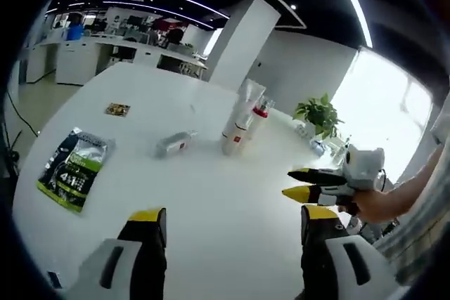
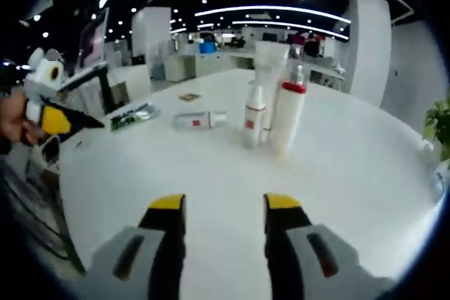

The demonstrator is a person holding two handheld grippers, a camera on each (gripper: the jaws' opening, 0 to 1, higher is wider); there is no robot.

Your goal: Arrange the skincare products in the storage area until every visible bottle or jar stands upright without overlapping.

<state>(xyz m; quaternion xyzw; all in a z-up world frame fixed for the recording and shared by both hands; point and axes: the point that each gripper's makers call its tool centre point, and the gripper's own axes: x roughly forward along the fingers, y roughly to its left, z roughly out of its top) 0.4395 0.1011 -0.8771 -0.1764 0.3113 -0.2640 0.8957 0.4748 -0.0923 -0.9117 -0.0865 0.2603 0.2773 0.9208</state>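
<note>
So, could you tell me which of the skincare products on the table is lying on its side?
The small clear bottle with a red label, apart from the others. The white bottle, the red-capped bottle and the tall tube behind them stand upright, clustered.

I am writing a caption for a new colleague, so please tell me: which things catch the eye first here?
A cluster of upright white skincare bottles, one with a red cap, stands mid-table, and one small bottle lies on its side beside them. On the white table, a green sachet lies apart near the edge. The right gripper is open and holds nothing.
</note>
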